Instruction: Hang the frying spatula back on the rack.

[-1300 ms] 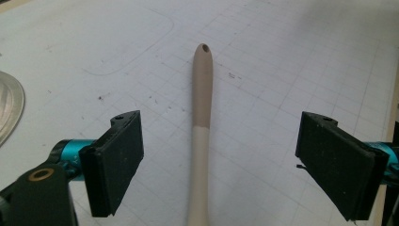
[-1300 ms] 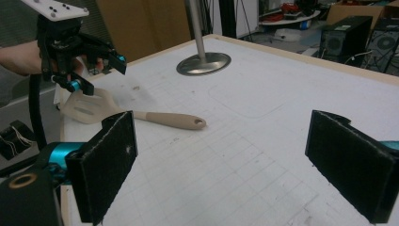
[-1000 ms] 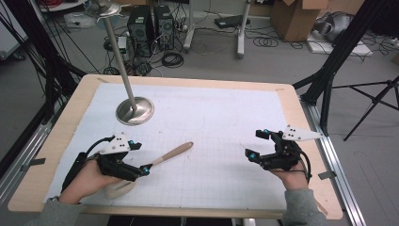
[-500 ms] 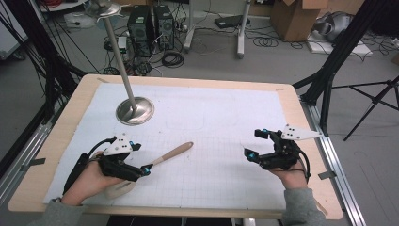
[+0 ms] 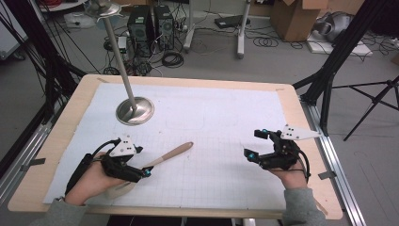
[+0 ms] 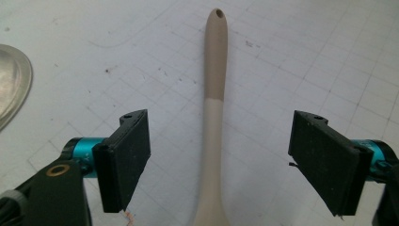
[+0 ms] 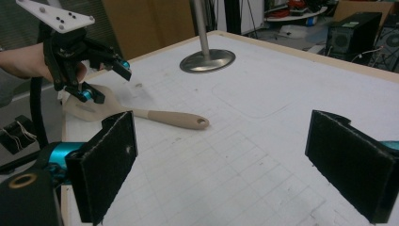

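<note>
1. High view: left gripper (image 5: 141,165) sits near the desk's (image 5: 61,141) near-left corner, its jaws spread either side of the neck of a beige spatula (image 5: 162,157) and just now closing a little, pads not yet pressing. The spatula lies flat on the white grid mat (image 5: 226,113); its handle points toward the desk's middle, and its blade is mostly hidden under the hand. The right gripper (image 5: 256,144) rests near the near-right corner, released and holding nothing. A metal stand (image 5: 135,110) has its round base toward the far-left corner, and its pole top is cut off.
2. Left gripper view: the spatula handle (image 6: 214,89) runs up between the two black pads, clear of both; a hanging hole marks its far end. The blade is cut off at the bottom, and the stand's base shows as a sliver at the left.
3. Right gripper view: jaws gape over bare mat. The left gripper (image 7: 106,80) hovers over the spatula's blade (image 7: 87,109), partly hiding it.
</note>
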Demonstrator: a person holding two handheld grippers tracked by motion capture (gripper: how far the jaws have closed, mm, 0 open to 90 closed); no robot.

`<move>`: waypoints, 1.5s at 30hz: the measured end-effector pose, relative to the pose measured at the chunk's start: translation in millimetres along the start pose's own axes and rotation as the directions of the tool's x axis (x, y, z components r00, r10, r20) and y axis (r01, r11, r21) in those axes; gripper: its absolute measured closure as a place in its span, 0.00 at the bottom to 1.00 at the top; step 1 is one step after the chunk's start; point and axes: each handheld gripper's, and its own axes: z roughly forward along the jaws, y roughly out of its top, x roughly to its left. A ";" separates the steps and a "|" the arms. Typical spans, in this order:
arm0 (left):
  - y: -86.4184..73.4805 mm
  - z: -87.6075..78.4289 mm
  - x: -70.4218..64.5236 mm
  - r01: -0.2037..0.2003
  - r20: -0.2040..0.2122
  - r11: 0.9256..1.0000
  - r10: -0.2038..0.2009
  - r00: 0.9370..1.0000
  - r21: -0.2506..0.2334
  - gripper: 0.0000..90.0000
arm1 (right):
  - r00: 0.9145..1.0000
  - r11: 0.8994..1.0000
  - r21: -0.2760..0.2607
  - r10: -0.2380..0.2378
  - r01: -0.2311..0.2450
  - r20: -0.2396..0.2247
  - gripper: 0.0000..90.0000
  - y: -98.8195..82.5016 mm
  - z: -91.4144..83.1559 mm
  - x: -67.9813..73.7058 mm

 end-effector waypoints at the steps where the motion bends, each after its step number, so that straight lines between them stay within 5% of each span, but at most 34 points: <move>1: -0.1 0.6 0.0 0.000 -0.002 1.000 0.000 1.000 0.004 0.25 | 1.000 1.000 0.004 0.001 -0.001 -0.001 0.10 0.0 0.1 0.4; 23: -0.2 10.1 -2.1 -0.047 0.013 0.996 0.047 0.999 0.076 0.43 | 1.000 1.000 0.014 -0.002 0.002 -0.007 0.10 -2.0 -1.0 1.7; 45: 1.5 15.9 -2.6 -0.074 0.007 0.992 0.073 0.997 0.104 0.45 | 1.000 1.000 0.021 -0.003 0.003 -0.008 0.10 -2.8 -1.7 2.8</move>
